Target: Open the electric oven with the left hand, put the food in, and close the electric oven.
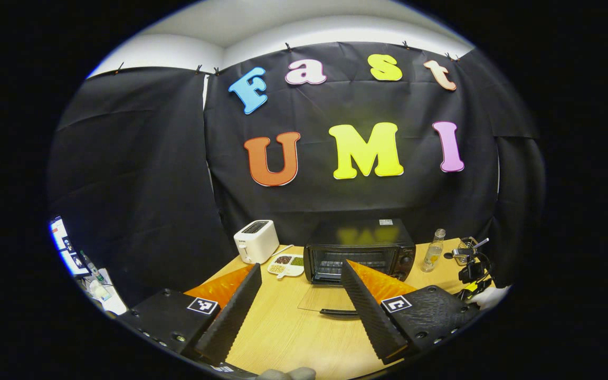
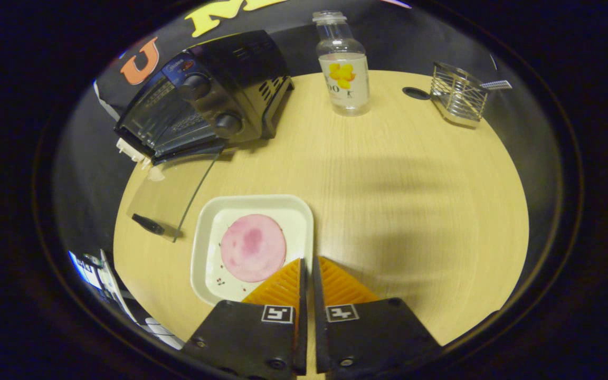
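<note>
Oven (image 1: 359,250) open, glass door (image 1: 330,301) folded flat onto the counter (image 1: 293,332), black handle at its near edge. Sits at the far side of the counter, straight ahead of the left hand-held gripper (image 1: 300,282). Left fingers spread wide, holding nothing, hovering short of the door and clear of it.

Food: pink round slice (image 2: 254,255) lying flat in a white square tray (image 2: 203,237), just ahead and slightly left of the right hand-held gripper (image 2: 306,274). Right fingers pressed nearly together, tips at the tray's near right rim. Cannot tell whether a sliver of rim is pinched between them or merely overlapped.

Key relation, seen in the right gripper view: tray set beside the lowered door, oven cavity (image 2: 169,119) beyond it, up and to the left. Right hand-held gripper plainly the nearer one to the food; left one nearer the door handle (image 2: 147,224). Slice round, so no long axis to line up; tray roughly square, one edge facing the fingers.

Judged next: secure the rim, lift, carry forward and left over the door into the cavity. Risk: tray tipping from a one-edge hold, slice sliding.

Also on the counter: clear bottle (image 2: 342,63), wire rack (image 2: 457,95), white toaster (image 1: 255,241), divided snack dish (image 1: 286,265).
</note>
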### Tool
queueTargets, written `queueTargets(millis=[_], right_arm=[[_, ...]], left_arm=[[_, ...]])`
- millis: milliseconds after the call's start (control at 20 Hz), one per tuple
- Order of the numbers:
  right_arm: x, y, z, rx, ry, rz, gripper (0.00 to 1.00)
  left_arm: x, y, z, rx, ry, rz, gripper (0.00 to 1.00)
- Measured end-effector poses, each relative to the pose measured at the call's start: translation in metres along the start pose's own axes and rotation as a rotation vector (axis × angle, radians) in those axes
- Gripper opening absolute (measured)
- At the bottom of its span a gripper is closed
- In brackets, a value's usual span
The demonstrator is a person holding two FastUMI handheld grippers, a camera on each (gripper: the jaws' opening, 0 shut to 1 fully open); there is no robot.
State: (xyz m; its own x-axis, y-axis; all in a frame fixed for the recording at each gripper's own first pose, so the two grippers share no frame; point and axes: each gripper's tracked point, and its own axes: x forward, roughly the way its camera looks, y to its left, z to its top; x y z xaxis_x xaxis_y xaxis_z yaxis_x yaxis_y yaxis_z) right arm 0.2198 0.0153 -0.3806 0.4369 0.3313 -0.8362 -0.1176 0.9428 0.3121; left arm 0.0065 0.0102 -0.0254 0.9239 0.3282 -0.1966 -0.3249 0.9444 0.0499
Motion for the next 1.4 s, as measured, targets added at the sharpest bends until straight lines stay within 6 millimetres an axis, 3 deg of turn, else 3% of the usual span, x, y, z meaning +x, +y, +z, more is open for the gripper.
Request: queueTargets(millis=[650, 1050, 1200, 1400], right_arm=[[-0.007, 0.003, 0.000, 0.318, 0.047, 0.399, 0.04], [-0.048, -0.009, 0.013, 0.466, -0.080, 0.416, 0.00], [-0.069, 0.009, 0.023, 0.481, -0.143, 0.412, 0.04], [-0.087, 0.064, 0.031, 0.574, -0.202, 0.449, 0.04]], left_arm=[[-0.003, -0.018, 0.004, -0.031, 0.016, 0.005, 0.97], [0.008, -0.023, -0.002, -0.045, 0.018, -0.058, 0.97], [0.015, -0.022, -0.002, -0.049, 0.006, -0.110, 0.97], [0.024, -0.006, 0.001, -0.025, -0.006, -0.180, 0.97]])
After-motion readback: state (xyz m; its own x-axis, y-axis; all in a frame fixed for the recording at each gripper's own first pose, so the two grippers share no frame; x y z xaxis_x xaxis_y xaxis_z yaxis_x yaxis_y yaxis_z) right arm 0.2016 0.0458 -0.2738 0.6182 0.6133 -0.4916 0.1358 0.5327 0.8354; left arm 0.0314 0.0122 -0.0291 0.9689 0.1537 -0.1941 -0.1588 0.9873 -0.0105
